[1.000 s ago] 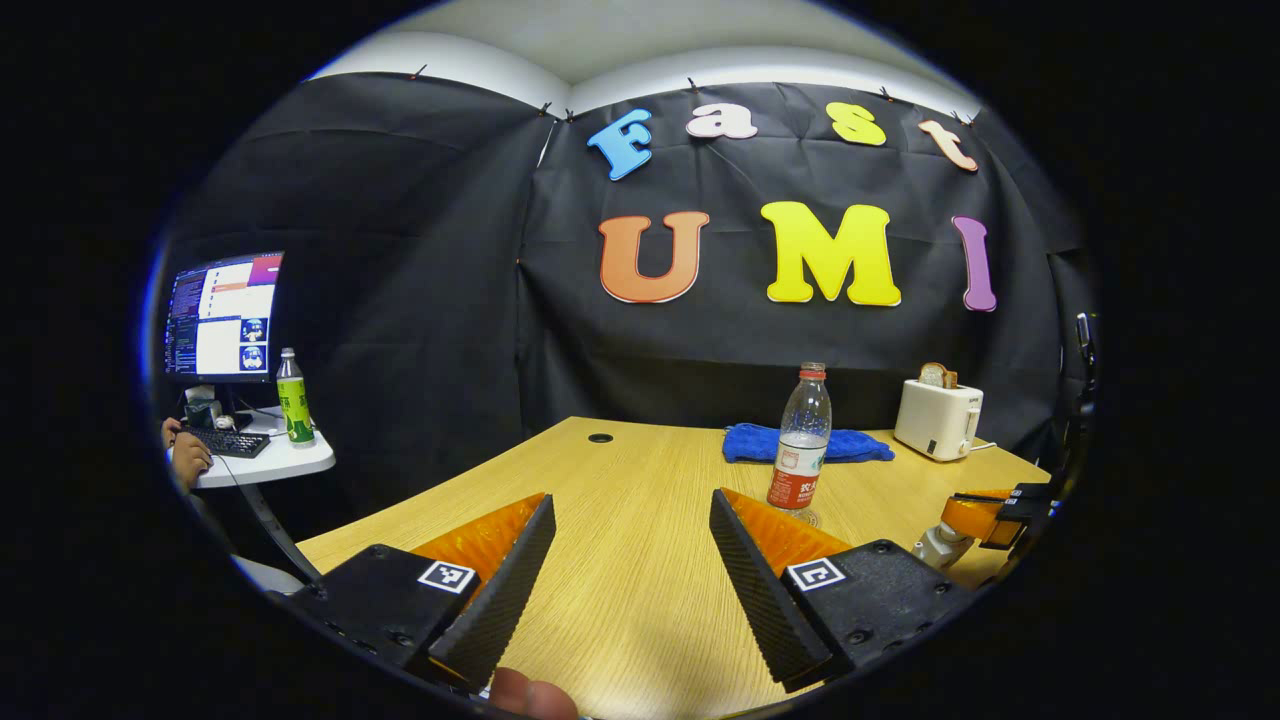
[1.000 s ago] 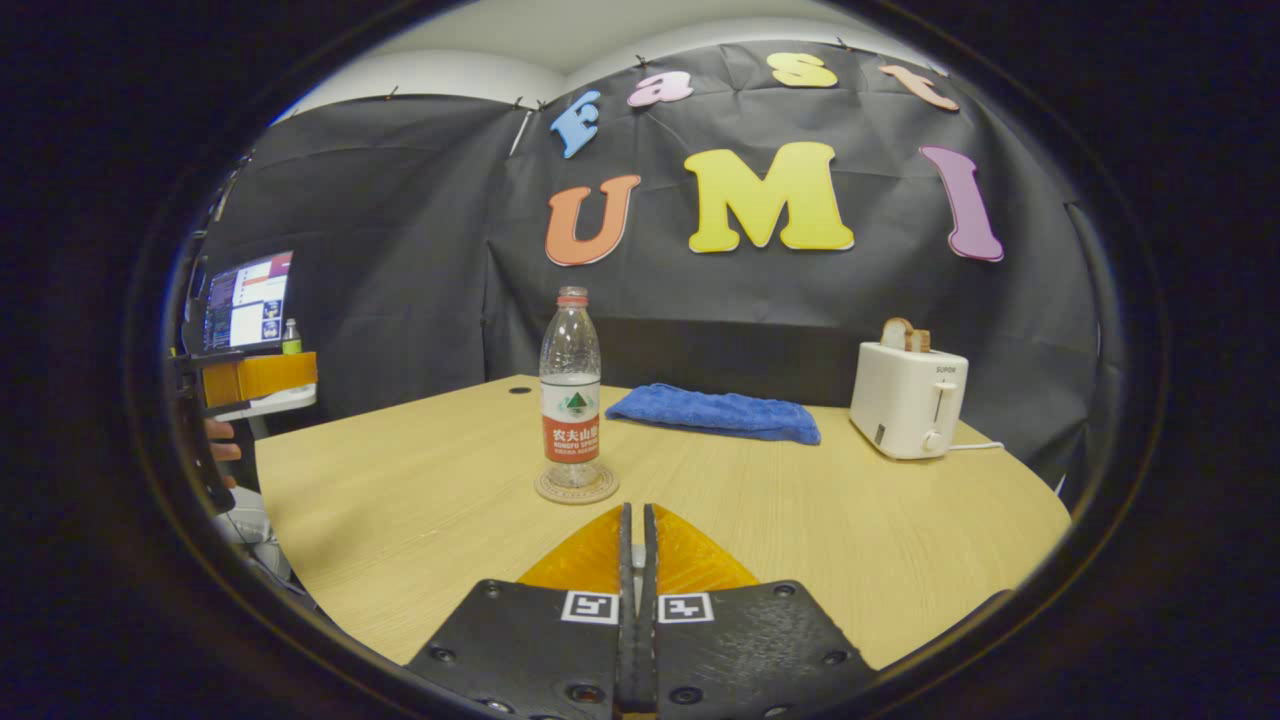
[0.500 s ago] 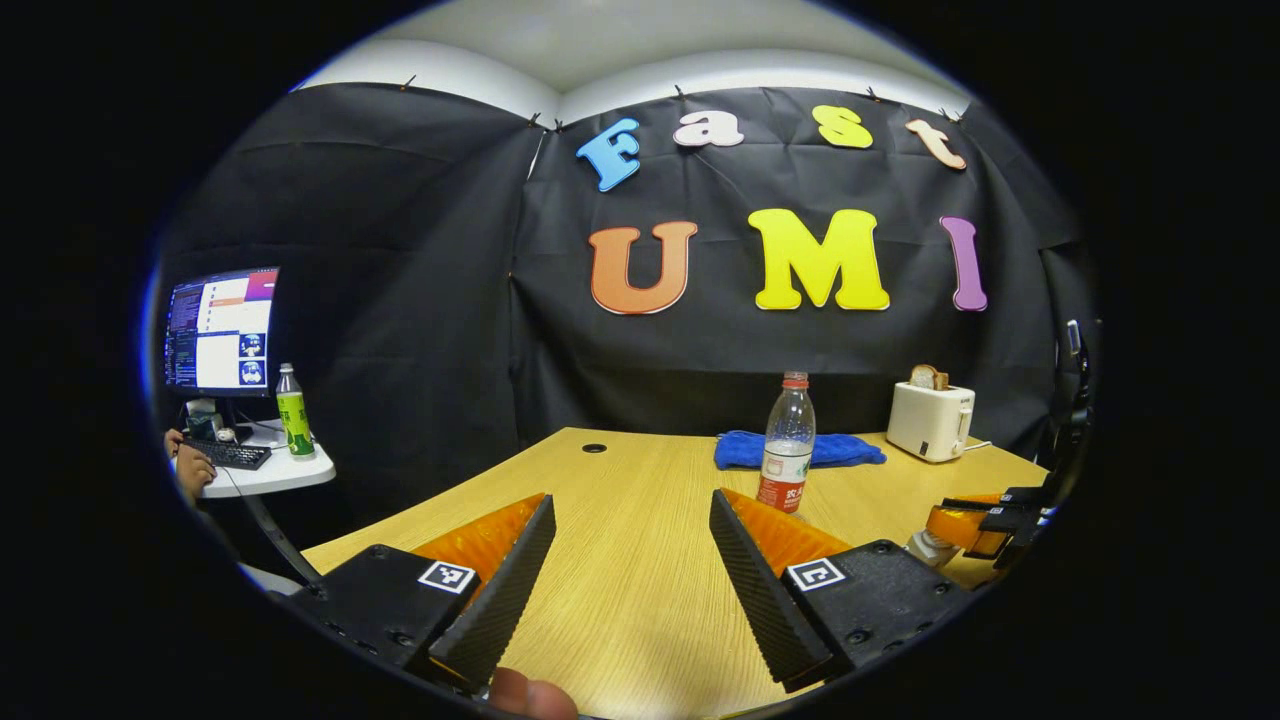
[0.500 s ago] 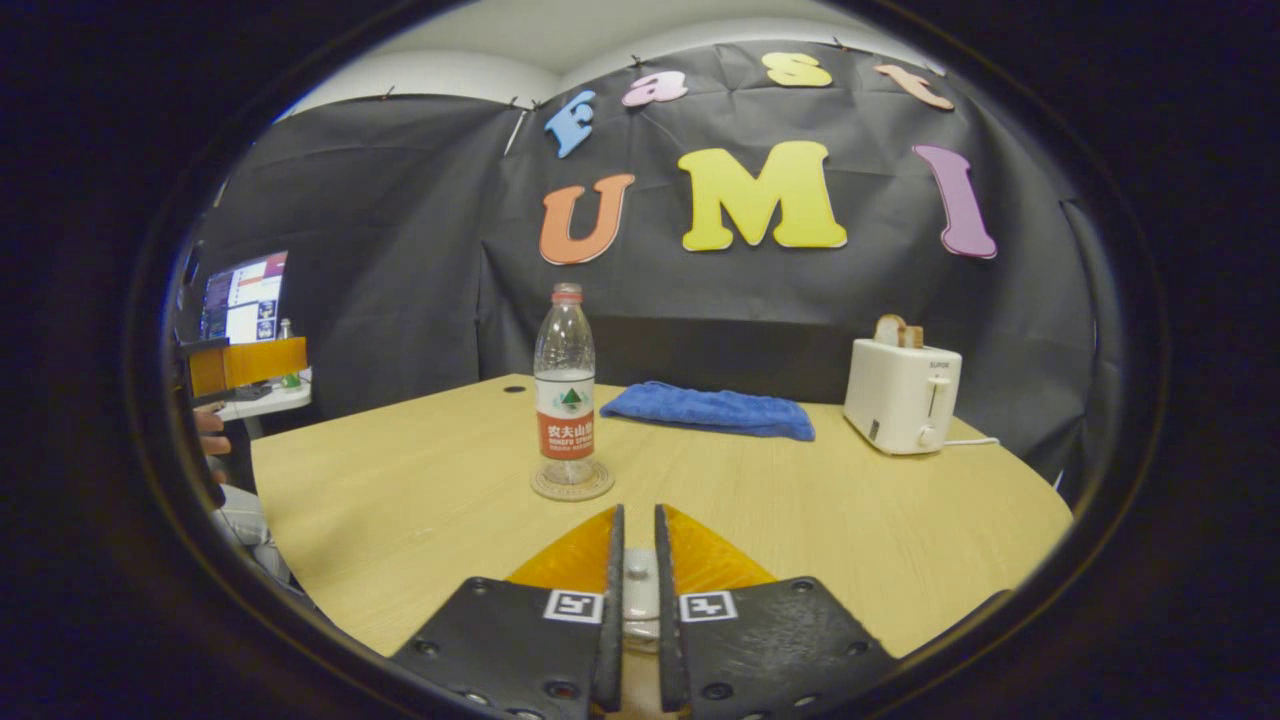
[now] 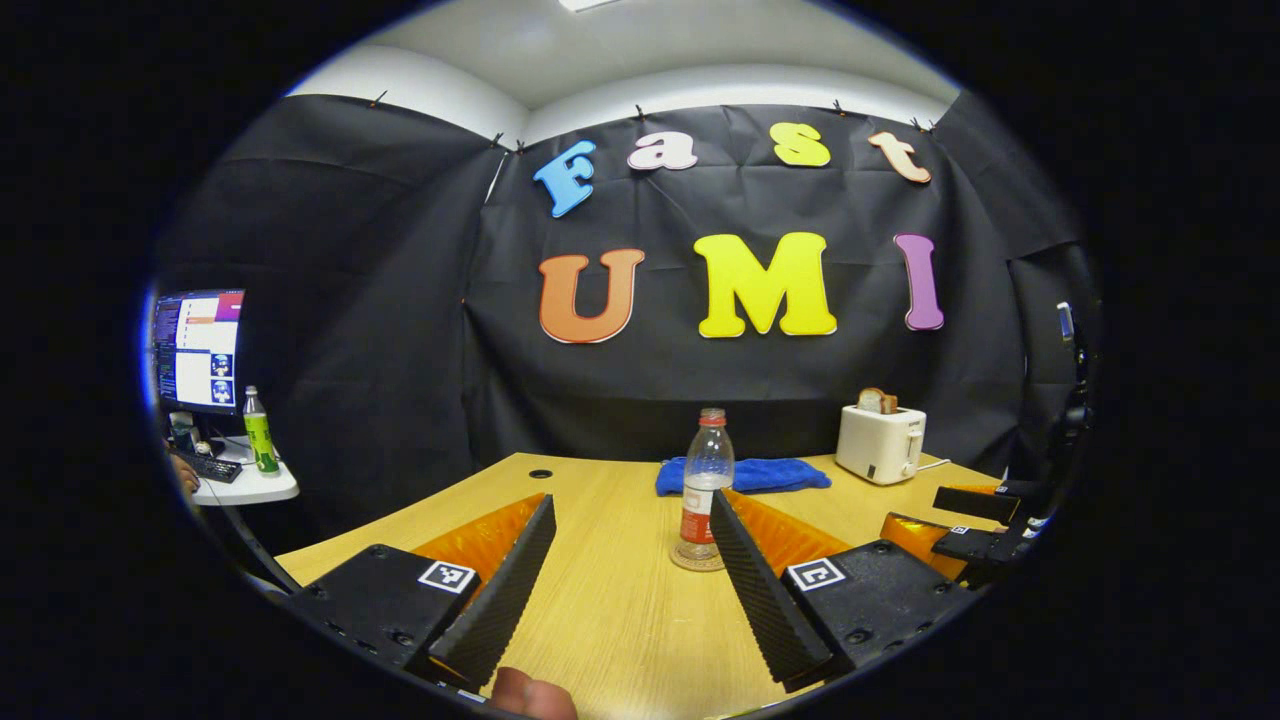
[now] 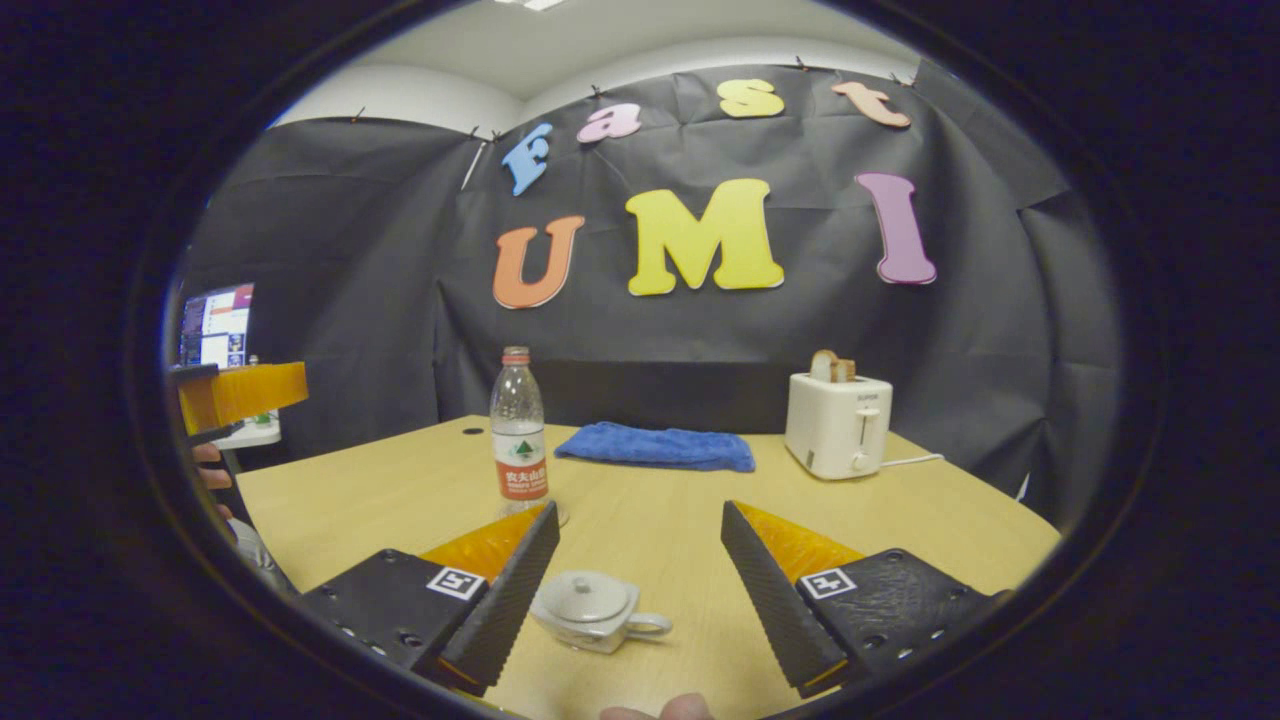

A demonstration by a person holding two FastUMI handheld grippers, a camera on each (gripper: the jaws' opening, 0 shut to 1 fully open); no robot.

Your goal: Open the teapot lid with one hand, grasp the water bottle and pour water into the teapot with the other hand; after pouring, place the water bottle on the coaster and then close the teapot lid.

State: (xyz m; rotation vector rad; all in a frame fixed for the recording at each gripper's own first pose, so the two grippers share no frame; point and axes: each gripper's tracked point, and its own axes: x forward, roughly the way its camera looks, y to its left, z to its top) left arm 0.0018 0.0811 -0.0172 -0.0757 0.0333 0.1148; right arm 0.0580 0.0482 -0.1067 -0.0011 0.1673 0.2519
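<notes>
Presently, both tools are held above the near edge of the wooden table, each with its jaws spread wide and nothing between them. The right gripper is poised over the white teapot, which sits close to the near edge with its lid seated on top. The handle is turned toward the right of the right gripper view. The lid is therefore judged closed, and the task appears finished or nearly so.

The water bottle is seen upright on the round coaster, toward the middle of the table, capped and well apart from the teapot. It appears placed there so that the bottle base rests off the bare wood. The left gripper is aimed roughly at the bottle but is clearly short of it.

A folded blue towel lies toward the far edge, and a white toaster stands at the far right corner. Neither is involved in the task.
</notes>
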